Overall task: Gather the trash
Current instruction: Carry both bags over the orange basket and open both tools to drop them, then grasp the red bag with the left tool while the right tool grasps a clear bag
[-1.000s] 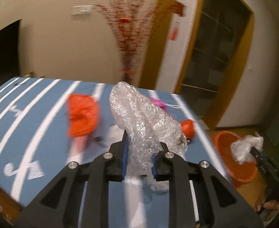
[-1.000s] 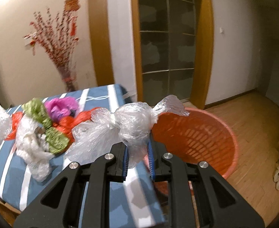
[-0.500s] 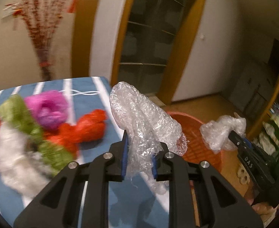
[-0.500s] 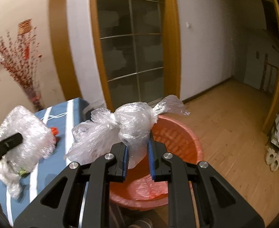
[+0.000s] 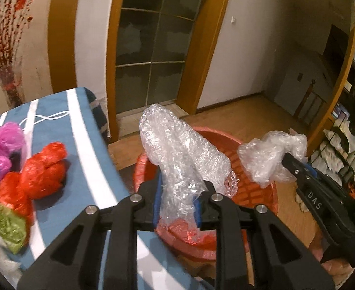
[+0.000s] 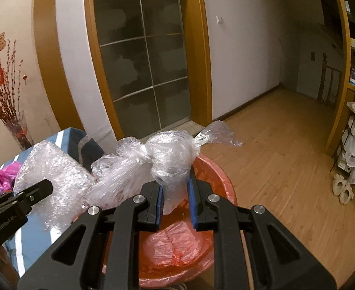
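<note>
- The left hand-held gripper (image 5: 178, 200) has its blue pads (image 5: 157, 201) drawn narrow and pressed on a wad of bubble wrap (image 5: 179, 154), which stands up out of the jaws and leans away from the camera.
- The right hand-held gripper (image 6: 176, 199) is likewise pinched narrow, its blue pads (image 6: 191, 194) clamped on the lower part of a knotted clear plastic bag (image 6: 163, 159); the bag's loose ends spread out to both sides above the jaws.
- Seen from the right wrist, the left tool's black finger comes in from the left edge with the bubble wrap just beside the clear bag; the two may touch, but that cannot be told.
- Below and just beyond both held pieces is an orange basket (image 6: 219, 181) on the floor, lined with an orange plastic bag (image 6: 177, 244). Both pieces hang over its opening.
- To the left, the desk (image 5: 85, 149) under a blue cloth with white stripes reaches right up to the basket.
- On the desk lie more crumpled bags: a red bag (image 5: 42, 171) nearest the edge, a green bag (image 5: 7, 227) at the lower left, and a pink bag (image 5: 1, 147) farther back.
- Farther off are the wooden floor (image 6: 281, 149), a glazed door (image 6: 146, 55) in a wooden frame, and a vase of red branches (image 6: 5, 91) against the wall.
</note>
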### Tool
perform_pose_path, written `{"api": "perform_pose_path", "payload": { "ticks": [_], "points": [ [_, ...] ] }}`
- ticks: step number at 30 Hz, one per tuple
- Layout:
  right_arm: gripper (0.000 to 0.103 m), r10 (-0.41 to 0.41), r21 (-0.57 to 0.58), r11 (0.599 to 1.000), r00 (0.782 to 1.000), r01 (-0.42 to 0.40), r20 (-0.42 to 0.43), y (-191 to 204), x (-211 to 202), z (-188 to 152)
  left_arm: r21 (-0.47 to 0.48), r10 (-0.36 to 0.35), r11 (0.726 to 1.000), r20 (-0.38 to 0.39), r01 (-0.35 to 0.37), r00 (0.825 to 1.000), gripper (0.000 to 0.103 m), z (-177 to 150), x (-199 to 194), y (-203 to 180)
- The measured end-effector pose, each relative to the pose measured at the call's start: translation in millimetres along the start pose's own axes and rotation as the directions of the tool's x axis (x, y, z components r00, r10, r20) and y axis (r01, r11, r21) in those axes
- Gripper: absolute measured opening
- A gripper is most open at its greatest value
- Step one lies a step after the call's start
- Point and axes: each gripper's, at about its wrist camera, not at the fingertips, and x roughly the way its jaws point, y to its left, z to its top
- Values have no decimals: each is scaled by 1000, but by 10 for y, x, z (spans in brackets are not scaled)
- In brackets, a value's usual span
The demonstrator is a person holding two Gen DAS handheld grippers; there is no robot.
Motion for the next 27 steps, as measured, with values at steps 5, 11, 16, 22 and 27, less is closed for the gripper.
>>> {"api": "perform_pose_path", "payload": {
  "ticks": [5,11,16,22,27],
  "points": [
    [21,6,8,1000,999,-6,-41,-28,140,42,1,7,1000,-19,-7,1000,35,-62,57,-60],
    [39,16,8,1000,998,-16,-59,-80,149,13,-13,35,999,-39,-35,999,46,-107,116,25],
    [62,21,-3,1000,998,-21,-52,-55,110,21,-16,60,998,-29,-60,998,55,-118,34,86],
    [68,-2,-88,996,994,-8,-113,71,188,-20,-20,85,996,-16,-85,996,59,-137,-85,135],
    [68,8,-86,996,995,-16,-96,94,119,-5,-26,94,995,-10,-95,995,59,-132,-160,177]
  ]
}}
